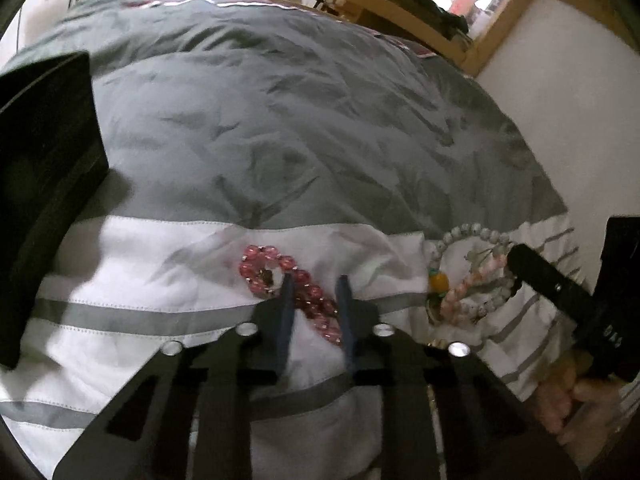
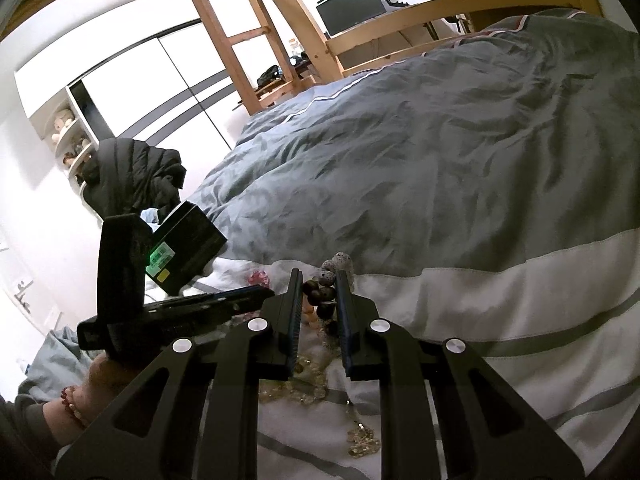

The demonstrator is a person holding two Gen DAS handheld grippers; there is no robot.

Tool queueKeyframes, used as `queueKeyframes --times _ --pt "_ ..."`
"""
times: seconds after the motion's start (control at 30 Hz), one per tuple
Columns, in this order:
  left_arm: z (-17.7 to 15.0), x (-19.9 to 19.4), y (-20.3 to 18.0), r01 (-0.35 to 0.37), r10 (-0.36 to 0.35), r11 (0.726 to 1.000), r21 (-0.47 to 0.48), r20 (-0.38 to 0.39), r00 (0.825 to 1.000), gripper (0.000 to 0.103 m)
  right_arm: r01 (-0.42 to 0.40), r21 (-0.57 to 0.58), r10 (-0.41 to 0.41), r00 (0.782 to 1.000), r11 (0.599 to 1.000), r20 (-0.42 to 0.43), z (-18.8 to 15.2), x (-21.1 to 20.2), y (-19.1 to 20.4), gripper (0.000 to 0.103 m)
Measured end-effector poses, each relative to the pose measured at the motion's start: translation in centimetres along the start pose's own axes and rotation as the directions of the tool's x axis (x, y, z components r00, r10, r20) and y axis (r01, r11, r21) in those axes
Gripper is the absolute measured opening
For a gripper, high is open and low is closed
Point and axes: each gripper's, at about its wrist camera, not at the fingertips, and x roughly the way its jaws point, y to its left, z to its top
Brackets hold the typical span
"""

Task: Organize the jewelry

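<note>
A pink bead bracelet [image 1: 276, 270] lies twisted on the white band of the duvet. My left gripper [image 1: 314, 286] is open, its fingers straddling the bracelet's near end just above it. To the right lies a pile of pale grey, pink and amber bead bracelets [image 1: 472, 276], with the right gripper's finger [image 1: 548, 280] reaching onto it. In the right wrist view my right gripper [image 2: 319, 280] is open over dark brown and speckled grey beads [image 2: 326, 280]; yellow clear beads [image 2: 308, 380] lie below. A black box [image 1: 44, 184] stands at the left; it also shows in the right wrist view [image 2: 188, 248].
The grey and white duvet [image 1: 304, 128] covers the bed. A wooden bed frame [image 1: 404, 12] and white wall [image 1: 560, 100] bound the right side. A black jacket [image 2: 132, 176] and wooden ladder [image 2: 236, 40] are beyond the bed.
</note>
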Motion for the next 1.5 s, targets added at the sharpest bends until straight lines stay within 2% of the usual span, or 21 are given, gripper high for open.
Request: queueKeyframes --times 0.07,0.17,0.23,0.37,0.43,0.53,0.6,0.63,0.67,0.7,0.83,1.0,1.1,1.17,1.2,1.27,1.43,1.47,1.5 --pt "0.0 -0.1 -0.3 0.019 -0.019 1.0 0.007 -0.001 1.0 0.01 0.001 0.001 -0.001 1.0 1.0 0.0 0.0 0.1 0.0 0.017" --pt "-0.2 -0.4 -1.5 0.08 -0.08 0.996 0.047 -0.005 0.997 0.006 -0.001 0.007 0.001 1.0 1.0 0.004 0.0 0.1 -0.1 0.017" --pt "-0.4 -0.3 -2.6 0.097 -0.096 0.992 0.081 -0.013 0.995 0.003 -0.002 0.015 0.002 1.0 1.0 0.01 0.0 0.0 -0.3 0.017" --pt "-0.4 -0.7 -3.7 0.11 -0.111 0.987 0.118 0.004 0.994 0.003 -0.002 0.029 0.002 1.0 1.0 0.023 0.1 -0.4 -0.7 0.017" --pt "-0.1 -0.7 -3.3 0.084 -0.086 0.991 0.102 0.006 0.996 0.003 -0.001 0.029 0.0 1.0 1.0 0.021 0.1 -0.4 -0.7 0.017" --pt "-0.2 0.0 -2.1 0.001 0.0 0.998 0.06 -0.013 1.0 0.003 -0.001 0.024 0.001 1.0 1.0 0.013 0.1 -0.4 -0.8 0.017" --pt "-0.1 0.1 -1.6 -0.011 0.012 0.999 0.041 -0.008 1.0 0.008 0.003 0.014 -0.003 1.0 1.0 0.006 0.0 -0.3 -0.7 0.017" --pt "0.0 0.2 -1.5 -0.008 0.008 0.999 0.036 -0.007 1.0 0.028 0.004 0.01 -0.004 1.0 1.0 0.001 0.0 -0.3 -0.6 0.017" --pt "-0.1 0.3 -1.4 -0.007 0.007 0.999 0.033 -0.007 1.0 0.056 0.004 0.008 -0.004 1.0 1.0 -0.001 0.0 -0.2 -0.6 0.017" --pt "-0.1 0.4 -1.4 -0.01 0.01 0.999 0.035 -0.005 1.0 0.064 0.003 0.008 -0.003 1.0 1.0 -0.004 -0.1 -0.2 -0.6 0.017" --pt "-0.3 0.6 -2.1 -0.057 0.057 0.995 0.082 0.006 0.998 0.064 0.004 0.007 -0.004 1.0 1.0 -0.006 0.0 -0.2 -0.5 0.017" --pt "-0.1 0.4 -1.1 -0.054 0.054 0.997 0.046 0.005 0.999 0.064 0.007 0.017 -0.007 1.0 1.0 -0.005 0.0 -0.1 -0.5 0.017" --pt "-0.1 0.2 -0.8 -0.036 0.036 0.999 0.039 -0.004 0.999 0.059 0.009 0.016 -0.009 1.0 1.0 -0.007 0.0 -0.1 -0.5 0.017" --pt "-0.2 0.2 -0.6 -0.02 0.02 0.999 0.033 -0.021 1.0 0.04 0.009 0.017 -0.009 1.0 1.0 -0.007 0.0 -0.1 -0.5 0.017" --pt "-0.2 0.3 -0.5 -0.007 0.008 1.0 0.027 -0.027 1.0 0.037 0.01 0.017 -0.01 1.0 1.0 -0.006 0.0 -0.1 -0.5 0.017" --pt "-0.2 0.6 -0.5 0.026 -0.026 0.999 0.018 -0.051 0.998 0.023 0.01 0.018 -0.01 1.0 1.0 -0.005 0.0 -0.1 -0.5 0.017" --pt "-0.6 1.1 -2.2 0.041 -0.033 0.996 0.085 -0.089 0.995 0.018 0.013 0.022 -0.013 1.0 1.0 -0.004 0.0 0.0 -0.6 0.017" --pt "-0.6 1.0 -2.5 0.042 -0.034 0.995 0.095 -0.088 0.996 0.01 0.013 0.022 -0.013 1.0 1.0 -0.003 0.1 0.0 -0.6 0.017" --pt "-0.7 1.0 -2.8 0.045 -0.036 0.994 0.101 -0.086 0.996 0.009 0.014 0.023 -0.014 1.0 1.0 0.0 0.1 0.0 -0.6 0.017"
